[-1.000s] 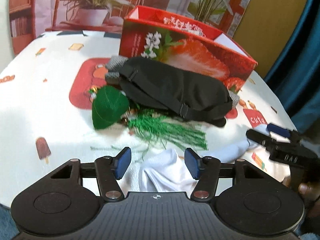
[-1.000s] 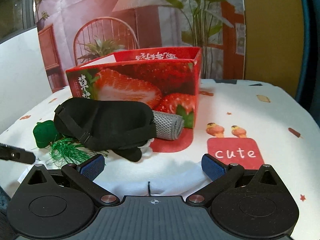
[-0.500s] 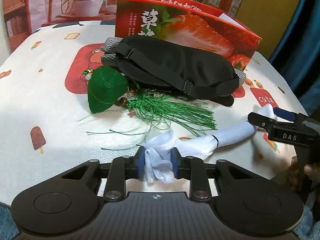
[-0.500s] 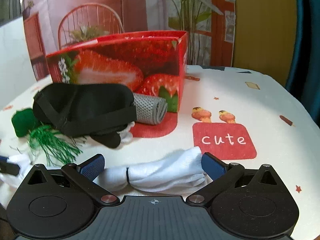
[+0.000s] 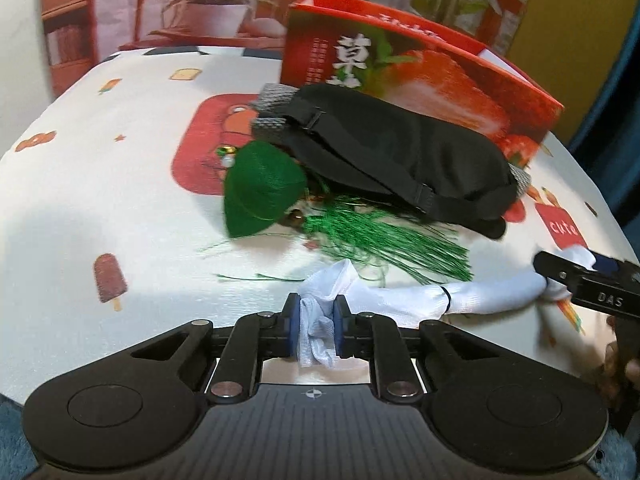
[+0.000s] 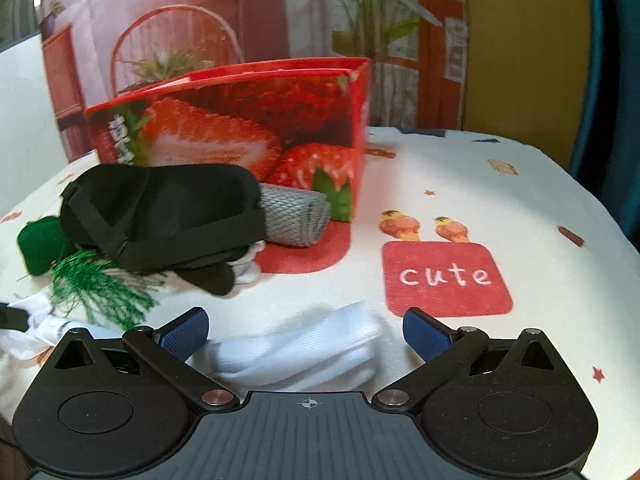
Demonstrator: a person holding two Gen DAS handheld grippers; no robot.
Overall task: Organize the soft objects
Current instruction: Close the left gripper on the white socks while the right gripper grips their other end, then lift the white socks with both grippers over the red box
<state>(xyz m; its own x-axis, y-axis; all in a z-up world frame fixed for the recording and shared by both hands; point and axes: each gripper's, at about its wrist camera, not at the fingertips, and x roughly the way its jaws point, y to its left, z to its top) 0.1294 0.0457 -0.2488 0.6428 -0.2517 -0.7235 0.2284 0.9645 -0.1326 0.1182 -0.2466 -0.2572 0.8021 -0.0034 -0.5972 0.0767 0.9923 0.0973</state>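
1. Your left gripper [image 5: 316, 330] has just been closing, and its blue fingers [image 5: 291, 330] now pinch one bunched end of the white sock bundle [image 5: 404, 300].
2. The white sock bundle lies stretched across the near edge of the worktop [image 5: 120, 184], a dark band around its middle; its far end reaches your right gripper [image 6: 306, 330].
3. Your right gripper's fingers [image 6: 186, 330] stand wide apart, with that far end of the sock bundle lying between them; neither pad presses on it.
4. Behind the sock bundle lies a green tassel ornament [image 5: 264, 192], its fringe spread toward the sock.
5. A black sleep mask [image 5: 400, 156] rests partly over a rolled grey cloth [image 6: 296, 216], just beside the ornament.
6. The red strawberry box [image 5: 420, 80] stands upright and open-topped behind the mask, close to it.
7. The worktop is covered with a white cloth printed with small pictures and a red "cute" patch [image 6: 446, 278].
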